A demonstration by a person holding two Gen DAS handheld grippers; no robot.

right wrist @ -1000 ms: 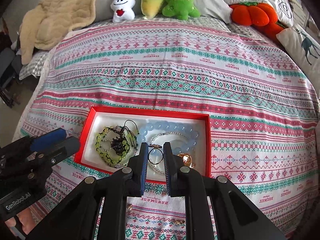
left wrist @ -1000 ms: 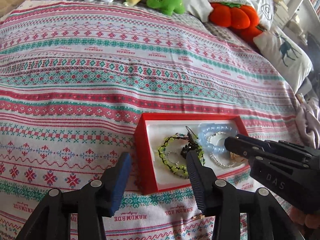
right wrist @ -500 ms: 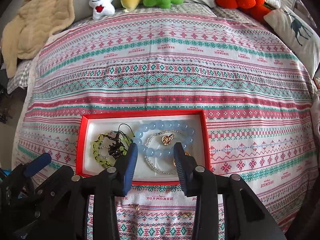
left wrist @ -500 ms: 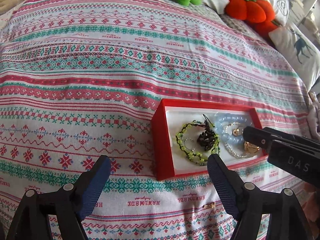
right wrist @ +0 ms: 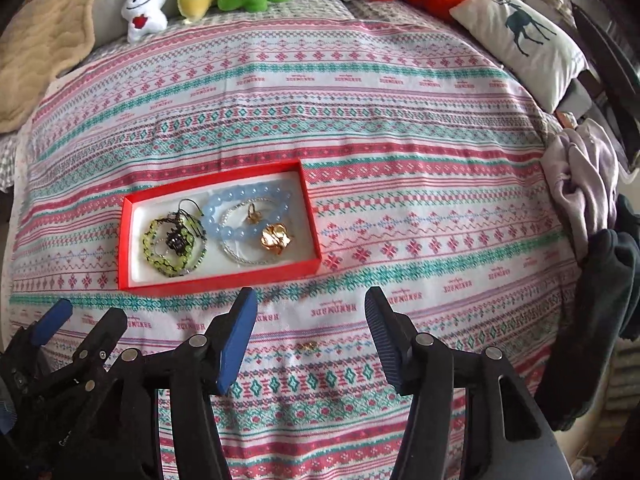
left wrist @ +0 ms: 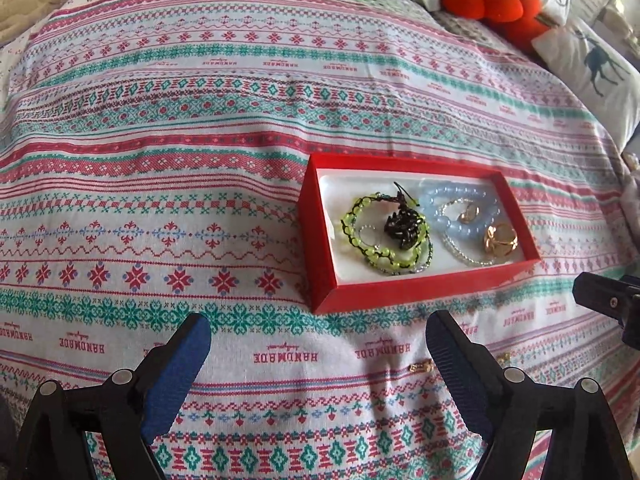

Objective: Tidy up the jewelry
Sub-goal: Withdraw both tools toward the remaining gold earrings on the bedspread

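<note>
Jewelry (right wrist: 224, 232) boxed; both tongs (right wrist: 310, 322) tilted down, opening, empty.

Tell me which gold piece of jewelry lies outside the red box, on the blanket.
The small gold piece on the blanket, in front of the right gripper. The other gold pieces lie inside the red box.
</note>
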